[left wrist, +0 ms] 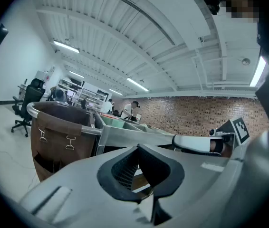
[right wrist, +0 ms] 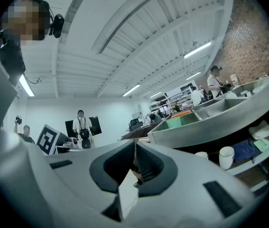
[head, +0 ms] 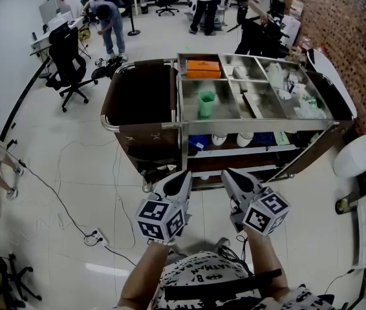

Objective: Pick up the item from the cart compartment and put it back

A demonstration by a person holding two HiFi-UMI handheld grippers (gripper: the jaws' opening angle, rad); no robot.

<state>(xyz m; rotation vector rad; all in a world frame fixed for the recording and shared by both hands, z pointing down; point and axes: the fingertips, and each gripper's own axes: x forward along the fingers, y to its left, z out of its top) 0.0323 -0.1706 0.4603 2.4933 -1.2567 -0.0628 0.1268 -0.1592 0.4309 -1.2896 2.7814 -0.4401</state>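
Cart [head: 254, 125] of bright steel, top divided into rectangular compartments. Green cup [head: 206, 103], tapered plastic, stands upright in the front-left compartment, near the brown bag [head: 138, 95] at the cart's left end. Left gripper [head: 184, 176] and right gripper [head: 229, 175] are held low before the cart's front edge, side by side, fingers pressed together on nothing.

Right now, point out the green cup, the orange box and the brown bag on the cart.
green cup [head: 206, 104], head view, on its side wall.
orange box [head: 203, 68], head view, on its top face.
brown bag [head: 147, 135], head view, on its front wall.
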